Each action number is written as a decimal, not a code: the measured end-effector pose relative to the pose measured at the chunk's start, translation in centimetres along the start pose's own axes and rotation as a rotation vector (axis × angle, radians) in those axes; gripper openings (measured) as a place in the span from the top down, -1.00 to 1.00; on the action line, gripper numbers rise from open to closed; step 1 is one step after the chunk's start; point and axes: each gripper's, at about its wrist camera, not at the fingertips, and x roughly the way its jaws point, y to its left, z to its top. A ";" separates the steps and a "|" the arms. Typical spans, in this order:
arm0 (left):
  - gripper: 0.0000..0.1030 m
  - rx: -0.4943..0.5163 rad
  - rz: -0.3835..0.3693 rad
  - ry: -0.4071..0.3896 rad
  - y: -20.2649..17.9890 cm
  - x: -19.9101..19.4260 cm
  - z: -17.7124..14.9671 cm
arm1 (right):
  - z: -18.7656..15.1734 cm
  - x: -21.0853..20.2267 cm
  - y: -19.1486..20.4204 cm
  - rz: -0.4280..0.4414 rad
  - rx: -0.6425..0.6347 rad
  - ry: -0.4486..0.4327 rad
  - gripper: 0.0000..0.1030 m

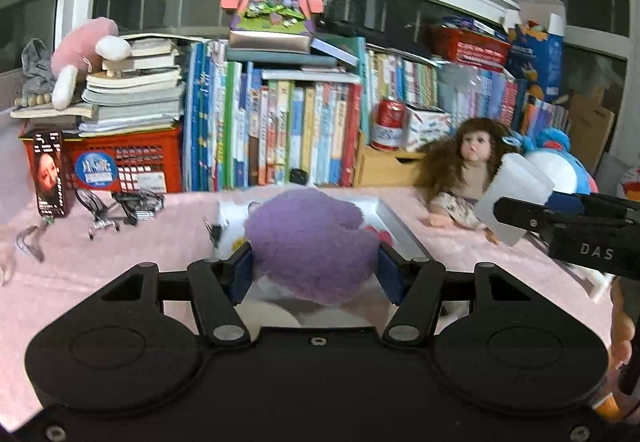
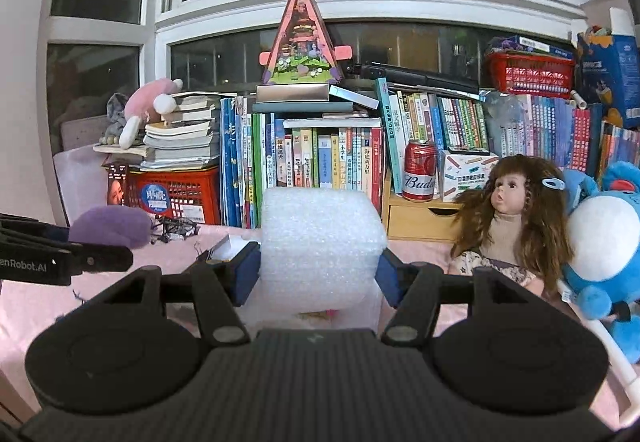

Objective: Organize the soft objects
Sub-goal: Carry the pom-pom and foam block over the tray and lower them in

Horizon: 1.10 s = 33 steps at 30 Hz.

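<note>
Midway, we judged: both soft things were gripped and held above the pink table (image 1: pixel 100 254).

Our left gripper (image 1: pixel 314 266) had its jaws closed on the purple plush (image 1: pixel 312 238), squeezed between the blue pads and hanging over a shallow white tray (image 1: pixel 394 220) near the middle of the table; our right gripper (image 2: pixel 318 272) clamped the white foam block (image 2: pixel 320 238) in the same way, just right of the plush and near the doll (image 2: pixel 508 218). Each piece was carried rather than placed, so we took this for the transport step. Next, as we judged it, each needed lowering to its place, perhaps the tray, before the jaws let go, gently, since both squash and spring back.
</note>
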 end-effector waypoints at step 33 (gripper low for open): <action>-0.16 -0.161 0.026 0.454 8.6 29.2 6.4 | 2.2 27.8 -2.4 -0.027 0.151 0.517 -0.25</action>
